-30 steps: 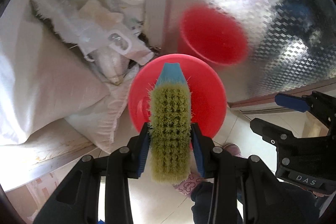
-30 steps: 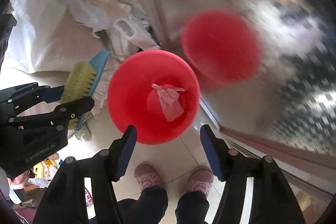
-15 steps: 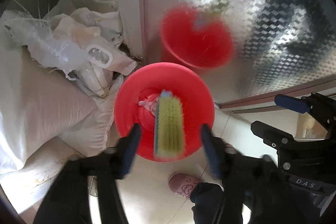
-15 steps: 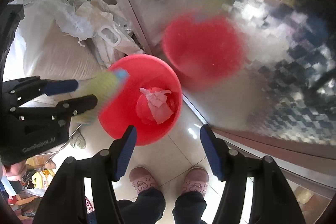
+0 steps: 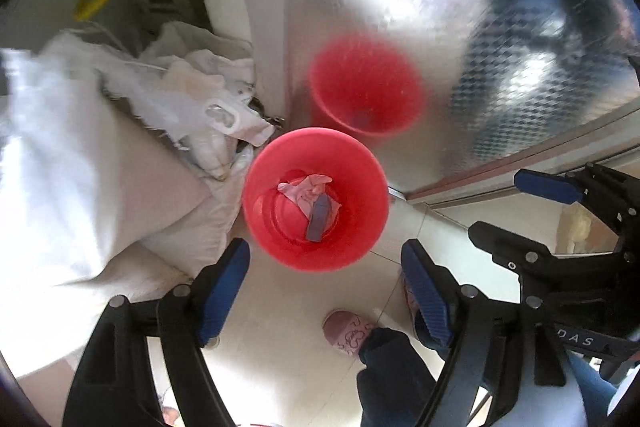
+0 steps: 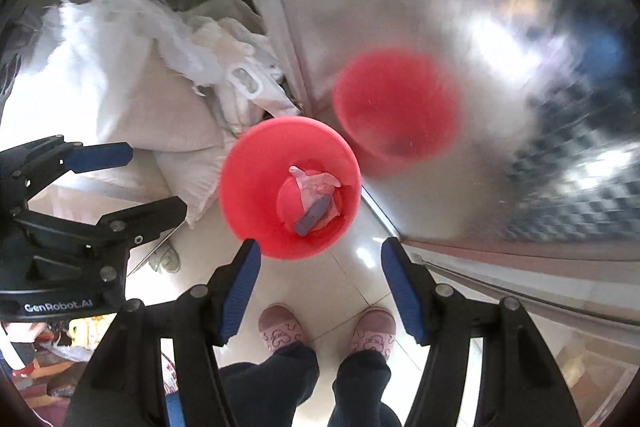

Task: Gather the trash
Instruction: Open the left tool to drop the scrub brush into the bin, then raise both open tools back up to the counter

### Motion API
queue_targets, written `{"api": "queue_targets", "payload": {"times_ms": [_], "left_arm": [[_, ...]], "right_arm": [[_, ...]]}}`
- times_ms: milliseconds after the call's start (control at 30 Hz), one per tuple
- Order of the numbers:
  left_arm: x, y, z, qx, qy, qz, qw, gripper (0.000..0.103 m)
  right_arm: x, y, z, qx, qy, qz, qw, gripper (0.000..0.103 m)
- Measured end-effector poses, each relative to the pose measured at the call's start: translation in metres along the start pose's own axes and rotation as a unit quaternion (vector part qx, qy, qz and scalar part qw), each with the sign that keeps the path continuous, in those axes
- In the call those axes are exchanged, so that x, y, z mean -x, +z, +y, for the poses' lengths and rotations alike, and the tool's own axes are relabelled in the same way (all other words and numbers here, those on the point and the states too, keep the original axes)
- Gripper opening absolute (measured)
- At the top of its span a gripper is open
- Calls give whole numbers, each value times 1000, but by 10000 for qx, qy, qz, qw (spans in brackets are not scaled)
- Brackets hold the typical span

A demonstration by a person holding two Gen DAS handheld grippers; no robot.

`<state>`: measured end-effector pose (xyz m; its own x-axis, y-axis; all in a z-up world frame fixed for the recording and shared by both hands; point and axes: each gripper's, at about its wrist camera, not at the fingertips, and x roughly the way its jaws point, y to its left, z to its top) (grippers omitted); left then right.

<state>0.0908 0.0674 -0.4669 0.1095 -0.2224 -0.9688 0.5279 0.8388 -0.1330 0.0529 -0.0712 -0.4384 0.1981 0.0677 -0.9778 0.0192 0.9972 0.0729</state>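
Observation:
A red bucket (image 5: 260, 211) stands on the tiled floor below both grippers; it also shows in the right wrist view (image 6: 244, 187). Inside lie a crumpled pink tissue (image 5: 306, 187) and the brush, blue back up (image 5: 319, 219), also seen in the right wrist view (image 6: 314, 215). My left gripper (image 5: 326, 267) is open and empty, above the bucket's near rim. My right gripper (image 6: 320, 267) is open and empty, also above the near rim. Each gripper shows at the side of the other's view.
A shiny patterned metal panel (image 5: 460, 7) stands behind the bucket and mirrors it. White sacks and crumpled bags (image 5: 80, 167) pile up to the left. The person's feet in pink slippers (image 6: 280, 325) stand on the floor just behind the bucket.
The left gripper opened and let go of the brush, which fell into the red bucket. Both grippers have risen higher above the bucket.

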Motion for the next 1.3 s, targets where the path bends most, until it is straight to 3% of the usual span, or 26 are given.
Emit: {"api": "queue_targets", "payload": {"times_ms": [533,600,833,1100,1300], "left_arm": [[220,-31,-21,773,448,-531,9946,82],[246,-33,-21,900,439,-655,9928,82],[314,-29,-16,1045,538,-1168,9862,82],[372,-10,-10,998,633,-1632,9795,82],[400,11,-11,910,582,-1779,9781,82]], "right_arm": [[200,7,37,693,-55,-531,9962,60],[221,9,42,812,-88,-644,9946,66],[285,20,58,941,-149,-1125,9891,68],[335,34,62,1096,-366,-1749,9778,83],[368,52,55,989,-571,-2022,9727,88]]}}
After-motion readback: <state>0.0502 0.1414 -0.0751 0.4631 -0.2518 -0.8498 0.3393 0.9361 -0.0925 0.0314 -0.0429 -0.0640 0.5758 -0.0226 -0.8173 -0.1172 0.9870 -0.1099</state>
